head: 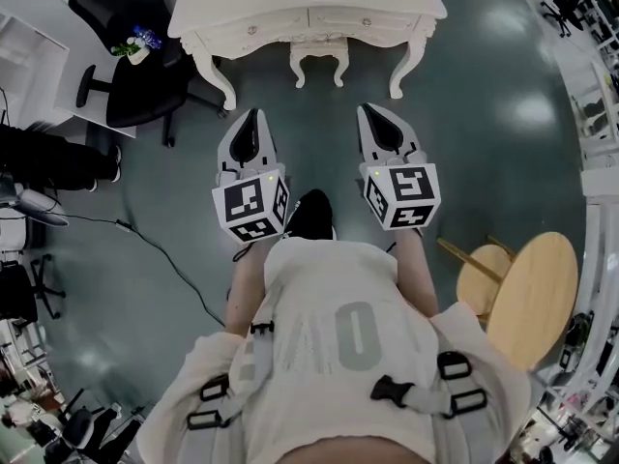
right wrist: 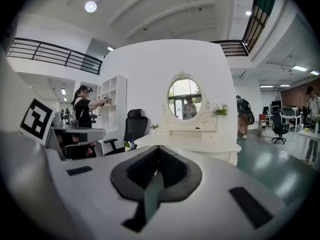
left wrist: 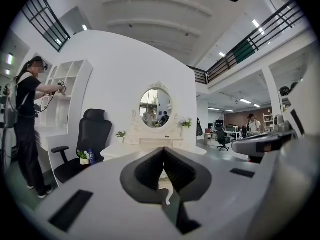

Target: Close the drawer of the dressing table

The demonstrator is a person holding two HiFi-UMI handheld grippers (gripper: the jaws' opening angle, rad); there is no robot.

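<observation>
The white dressing table [head: 242, 13] stands ahead of me at the top of the head view, with small knobs on its front drawers [head: 366, 20]. Whether a drawer is pulled out I cannot tell from above. Both grippers hover over the floor short of the table, apart from it. My left gripper [head: 254, 114] is shut and empty, and so is my right gripper [head: 370, 110]. In the left gripper view the left gripper [left wrist: 163, 150] points at the table [left wrist: 150, 143] and its oval mirror [left wrist: 156, 105]. In the right gripper view the right gripper [right wrist: 158, 148] faces the same table [right wrist: 200, 146].
A white stool [head: 319, 58] sits under the table. A black office chair [head: 135, 75] with a small plant [head: 135, 44] stands to its left. A round wooden stool [head: 532, 293] is at my right, and a cable [head: 164, 259] crosses the floor at my left. A person [left wrist: 25, 129] stands by white shelves.
</observation>
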